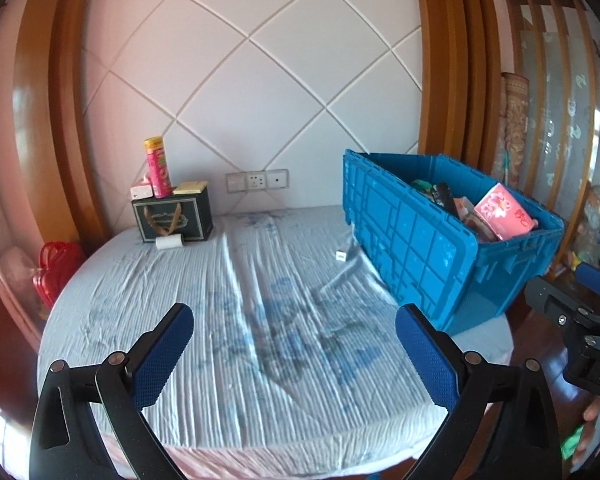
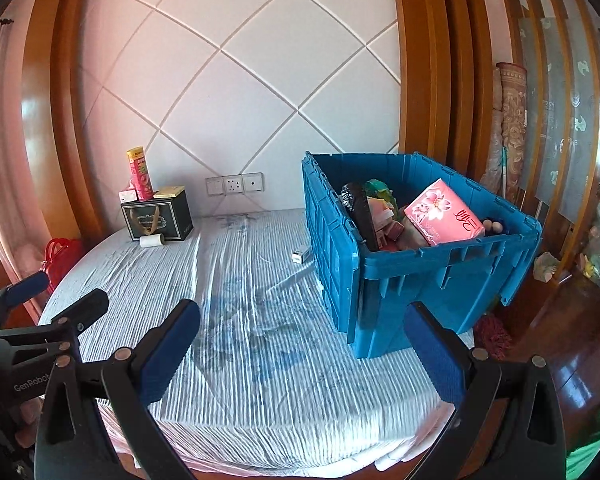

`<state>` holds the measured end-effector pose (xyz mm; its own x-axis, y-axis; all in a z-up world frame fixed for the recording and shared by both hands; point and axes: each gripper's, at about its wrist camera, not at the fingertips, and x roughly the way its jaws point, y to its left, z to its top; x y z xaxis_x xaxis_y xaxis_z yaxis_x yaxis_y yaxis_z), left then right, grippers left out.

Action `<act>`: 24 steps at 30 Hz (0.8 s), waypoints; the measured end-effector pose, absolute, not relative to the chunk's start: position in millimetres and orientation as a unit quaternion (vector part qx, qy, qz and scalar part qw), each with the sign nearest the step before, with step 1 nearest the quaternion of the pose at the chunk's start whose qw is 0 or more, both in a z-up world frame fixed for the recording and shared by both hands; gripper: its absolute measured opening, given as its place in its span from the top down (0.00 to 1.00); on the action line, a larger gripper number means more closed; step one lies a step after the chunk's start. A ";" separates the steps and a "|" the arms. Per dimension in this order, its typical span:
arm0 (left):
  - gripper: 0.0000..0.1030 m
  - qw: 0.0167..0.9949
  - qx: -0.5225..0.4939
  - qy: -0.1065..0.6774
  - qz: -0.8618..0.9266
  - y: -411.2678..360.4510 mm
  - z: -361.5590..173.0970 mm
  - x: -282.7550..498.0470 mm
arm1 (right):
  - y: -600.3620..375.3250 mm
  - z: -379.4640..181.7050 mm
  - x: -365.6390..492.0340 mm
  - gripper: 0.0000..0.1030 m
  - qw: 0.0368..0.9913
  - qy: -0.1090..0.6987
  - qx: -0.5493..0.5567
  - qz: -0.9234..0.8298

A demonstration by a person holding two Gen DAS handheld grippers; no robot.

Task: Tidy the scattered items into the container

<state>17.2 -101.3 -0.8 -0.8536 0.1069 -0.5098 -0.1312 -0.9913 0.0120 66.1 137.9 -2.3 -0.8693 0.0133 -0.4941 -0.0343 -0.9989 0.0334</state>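
A blue plastic crate (image 1: 416, 248) (image 2: 400, 280) stands on the right side of the round table. Inside it lie a pink tissue pack (image 1: 504, 218) (image 2: 444, 218) and several other packets. One small white box (image 1: 341, 256) (image 2: 301, 256) lies on the cloth just left of the crate. My left gripper (image 1: 294, 354) hangs open over the near part of the table, nothing between its fingers. My right gripper (image 2: 302, 354) is open too, in front of the crate's near corner. The right gripper (image 1: 580, 312) shows at the right edge of the left wrist view.
A light blue wrinkled cloth (image 1: 236, 320) (image 2: 240, 320) covers the table. At the back left a dark gift box (image 1: 174, 218) (image 2: 158, 220) carries a pink can (image 1: 158, 168) (image 2: 140, 174) and small boxes, with a white roll (image 1: 169, 243) (image 2: 151, 241) before it. A red bag (image 1: 58, 268) sits beyond the left edge.
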 end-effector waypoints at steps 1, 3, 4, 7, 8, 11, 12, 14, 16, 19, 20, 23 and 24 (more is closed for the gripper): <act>0.01 0.050 -0.261 0.021 0.964 -103.9 -0.3 17.8 | 136.3 -2.2 65.7 0.00 0.011 0.020 -0.256 0.966; 0.01 0.045 -0.257 0.016 0.965 -109.7 0.1 19.5 | 132.7 -1.7 65.8 0.00 0.009 0.018 -0.256 0.966; 0.01 0.047 -0.257 0.014 0.965 -111.7 0.4 20.2 | 130.8 -1.2 66.0 0.00 0.009 0.015 -0.256 0.967; 0.00 0.049 -0.257 0.015 0.965 -114.5 0.5 23.5 | 128.0 0.0 67.5 0.00 0.013 0.011 -0.253 0.967; 0.00 0.051 -0.258 0.015 0.965 -115.0 0.5 24.5 | 128.1 0.4 68.5 0.00 0.014 0.012 -0.253 0.967; 0.00 0.057 -0.262 0.010 0.963 -117.4 -0.2 27.9 | 129.1 0.7 72.2 0.00 0.018 0.017 -0.251 0.968; 0.00 0.055 -0.260 0.010 0.964 -118.1 -0.2 29.2 | 129.6 0.5 73.5 0.00 0.019 0.017 -0.251 0.968; 0.01 0.053 -0.257 0.008 0.965 -120.2 0.6 31.8 | 129.7 -0.1 75.8 0.00 0.020 0.017 -0.252 0.967; 0.00 0.052 -0.256 0.008 0.965 -121.4 1.0 33.6 | 129.6 -0.7 77.4 0.00 0.021 0.017 -0.252 0.967; 0.01 0.053 -0.256 0.005 0.965 -122.3 0.8 34.8 | 129.9 -2.6 77.8 0.00 0.020 0.016 -0.255 0.966; 0.00 0.053 -0.256 0.004 0.965 -122.7 0.8 35.1 | 130.0 -3.1 77.7 0.00 0.020 0.017 -0.256 0.966; 0.00 0.054 -0.255 0.005 0.965 -122.8 1.1 35.9 | 130.3 -4.1 77.1 0.00 0.020 0.017 -0.258 0.966; 0.00 0.052 -0.255 0.007 0.966 -122.5 0.6 36.1 | 130.3 -4.8 77.0 0.00 0.020 0.017 -0.260 0.965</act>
